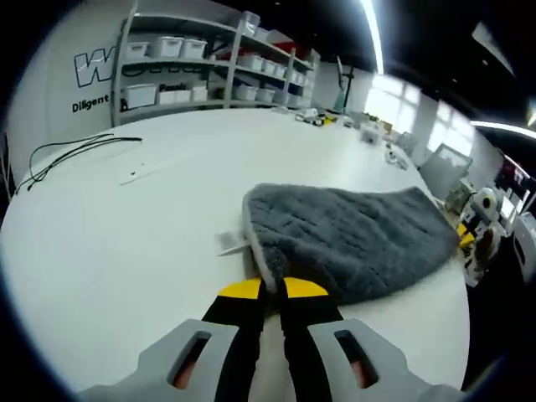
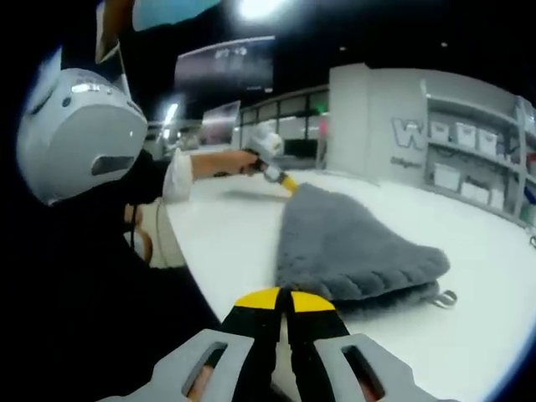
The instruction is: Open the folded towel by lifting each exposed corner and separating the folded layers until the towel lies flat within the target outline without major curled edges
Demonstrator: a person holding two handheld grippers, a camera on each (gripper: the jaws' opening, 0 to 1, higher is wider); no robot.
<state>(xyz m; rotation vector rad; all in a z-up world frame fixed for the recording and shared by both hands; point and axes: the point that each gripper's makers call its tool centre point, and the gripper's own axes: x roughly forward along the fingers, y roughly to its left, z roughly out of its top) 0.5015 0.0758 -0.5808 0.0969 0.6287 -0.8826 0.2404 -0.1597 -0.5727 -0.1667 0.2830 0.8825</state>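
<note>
The white worktop (image 1: 126, 243) carries everything, and its long surface runs back toward a shelf rack (image 1: 218, 71) loaded with pale storage bins against the far wall. On the worktop lies the grey towel (image 1: 352, 239), a thick, fluffy piece still folded in layers; it sits near the worktop's front edge, reaching toward the right-hand edge in the left gripper view. In the right gripper view the same towel (image 2: 347, 247) stretches away from the camera along the worktop's near edge, its layered fold showing at the closer end, where a small hanging loop (image 2: 444, 297) pokes out onto the bare surface. A person stands at that edge wearing a white helmet (image 2: 79, 134). The left tongs (image 1: 272, 289), yellow-tipped on black jaws, are pinched together on the towel's pale-trimmed near corner, and in the right gripper view they appear at the towel's far end (image 2: 280, 177), held by the person's hand. The right tongs (image 2: 285, 299) have their jaws drawn together with barely a slit between them, right at the near edge of the towel; whether they hold any cloth cannot be told. A thin black cable (image 1: 75, 155) lies near the worktop's far left edge, well apart from the towel, and a small pale tag (image 1: 230, 244) lies on the worktop just beside the gripped corner.
</note>
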